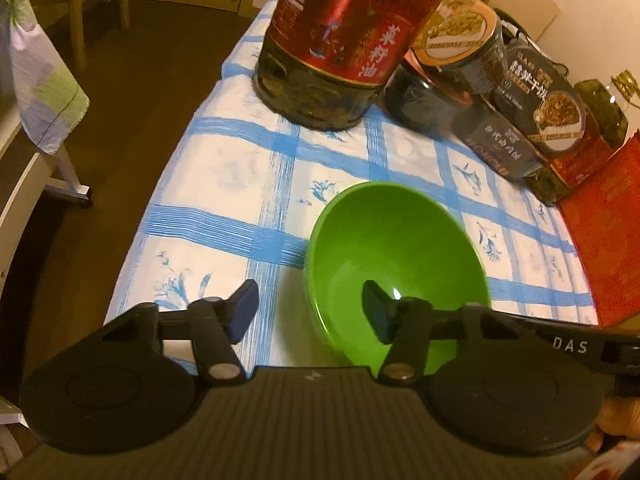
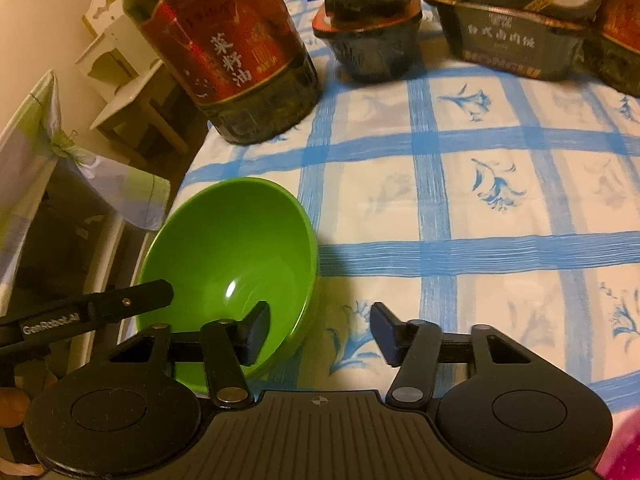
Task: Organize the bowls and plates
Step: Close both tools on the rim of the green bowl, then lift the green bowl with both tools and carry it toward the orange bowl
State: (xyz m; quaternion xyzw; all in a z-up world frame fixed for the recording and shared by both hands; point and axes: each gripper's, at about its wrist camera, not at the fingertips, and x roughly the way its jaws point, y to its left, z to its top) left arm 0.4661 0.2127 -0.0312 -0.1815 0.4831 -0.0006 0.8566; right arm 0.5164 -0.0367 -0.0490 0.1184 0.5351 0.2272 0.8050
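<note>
The green bowl (image 1: 396, 264) is seen on the blue-checked tablecloth (image 1: 248, 184), near the oil bottle (image 1: 344, 32). Both the left gripper (image 1: 310, 316) and right gripper (image 2: 320, 336) are spread, empty. The rim should be straddled squarely before closing.

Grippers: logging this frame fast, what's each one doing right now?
Left gripper: open, straddling the near rim of the green bowl, not clamped.
Right gripper: open, holding nothing, one finger over the bowl.
</note>
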